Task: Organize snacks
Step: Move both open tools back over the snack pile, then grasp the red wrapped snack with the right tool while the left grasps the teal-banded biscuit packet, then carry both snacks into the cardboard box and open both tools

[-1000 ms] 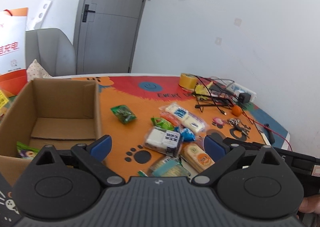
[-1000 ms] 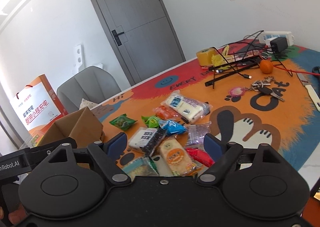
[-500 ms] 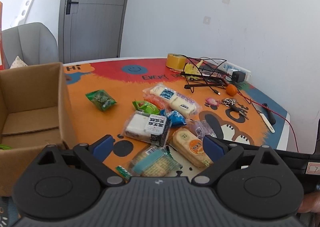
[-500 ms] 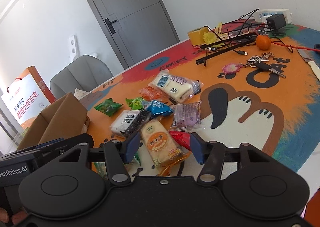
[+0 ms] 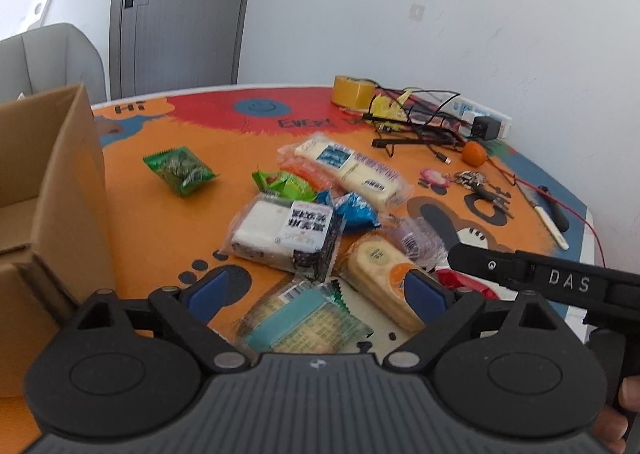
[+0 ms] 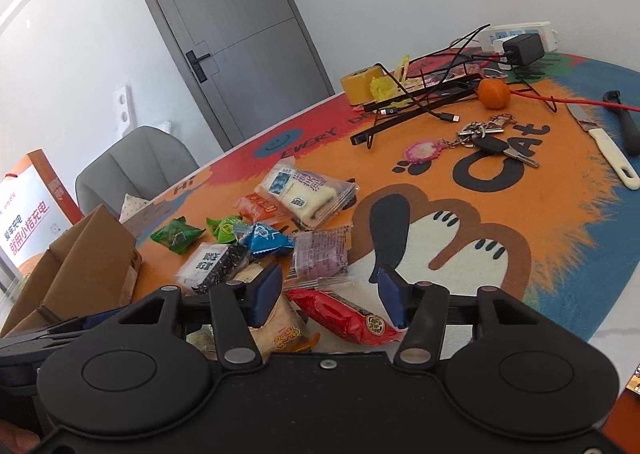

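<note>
Several wrapped snacks lie in a loose pile on the orange cat mat (image 5: pixel 160 222). My left gripper (image 5: pixel 316 294) is open above a teal-striped packet (image 5: pixel 304 322), with a black-and-white packet (image 5: pixel 288 234) just beyond. An orange-labelled biscuit pack (image 5: pixel 380 274) lies by its right finger. My right gripper (image 6: pixel 326 294) is open, low over a red packet (image 6: pixel 344 318), with a purple packet (image 6: pixel 320 256) just ahead. The open cardboard box (image 5: pixel 44 190) stands at the left, also seen in the right wrist view (image 6: pixel 80 266).
Behind the snacks lie a yellow tape roll (image 5: pixel 354 91), tangled cables (image 5: pixel 416 126), a power strip (image 6: pixel 520 34), an orange (image 6: pixel 494 93), keys (image 6: pixel 486 138) and a white-handled knife (image 6: pixel 604 146). A grey chair (image 6: pixel 132 170) and a door stand beyond the table.
Both grippers have moved forward and down toward the snack pile. The right gripper's fingers narrowed half a second ago and now stand wider around the red packet. The box has slid to the left edge of the left view.
</note>
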Demonstrator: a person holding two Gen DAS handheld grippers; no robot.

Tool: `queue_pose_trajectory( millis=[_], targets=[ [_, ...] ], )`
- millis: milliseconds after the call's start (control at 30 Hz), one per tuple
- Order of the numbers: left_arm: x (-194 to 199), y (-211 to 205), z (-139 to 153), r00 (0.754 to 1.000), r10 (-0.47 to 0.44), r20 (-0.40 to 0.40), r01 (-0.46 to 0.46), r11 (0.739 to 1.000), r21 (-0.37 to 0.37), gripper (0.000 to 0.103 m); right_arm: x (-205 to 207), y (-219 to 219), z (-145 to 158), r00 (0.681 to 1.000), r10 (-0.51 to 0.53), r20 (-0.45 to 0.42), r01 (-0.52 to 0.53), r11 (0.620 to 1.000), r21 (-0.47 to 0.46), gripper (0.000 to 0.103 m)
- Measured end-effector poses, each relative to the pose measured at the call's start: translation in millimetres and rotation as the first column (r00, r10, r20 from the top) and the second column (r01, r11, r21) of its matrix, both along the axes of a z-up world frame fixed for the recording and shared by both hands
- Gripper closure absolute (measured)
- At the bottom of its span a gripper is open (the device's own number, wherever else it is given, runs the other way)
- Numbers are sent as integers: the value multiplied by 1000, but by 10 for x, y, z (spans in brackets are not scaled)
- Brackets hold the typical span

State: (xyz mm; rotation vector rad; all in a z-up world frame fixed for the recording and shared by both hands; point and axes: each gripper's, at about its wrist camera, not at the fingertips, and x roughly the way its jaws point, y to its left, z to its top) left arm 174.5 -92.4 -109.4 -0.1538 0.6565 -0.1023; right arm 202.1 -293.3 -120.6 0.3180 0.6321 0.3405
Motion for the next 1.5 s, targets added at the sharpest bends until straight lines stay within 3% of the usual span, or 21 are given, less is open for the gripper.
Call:
queue_pose_trajectory(
  millis=[133,267,433,500,567,667,933,1500],
  targets=[
    [17,-17,-58,1000,0,-27,0,1000,8,9,17,57,-93,999,5,-46,-5,1000,-18,56],
    [22,-22,-133,997,1,-75,-1,1000,9,10,-49,89,-101,999,16,-42,-17,999,-44,69],
    [-60,-71,-148,997,-3,-77,6,999,36,13,-124,103,-99,999,25,-47,-28,998,-54,79],
    [-94,-102,-144,997,-5,-76,9,998,55,22,-137,100,-94,998,25,-52,-28,998,-51,79],
    [-118,-118,-130,997,2,-74,4,997,75,42,-154,92,-90,998,24,-58,-27,999,-44,79],
    [-135,-92,-109,997,0,-79,5,998,62,56,-162,80,-71,998,19,-65,-21,999,-30,79],
    [-196,-66,-46,996,2,-85,2,999,45,56,-212,92,63,999,13,-30,-13,1000,-20,79],
    [-482,151,595,994,66,84,-69,997,26,56,-356,325,469,995,78,70,-79,997,19,79]
  ],
)
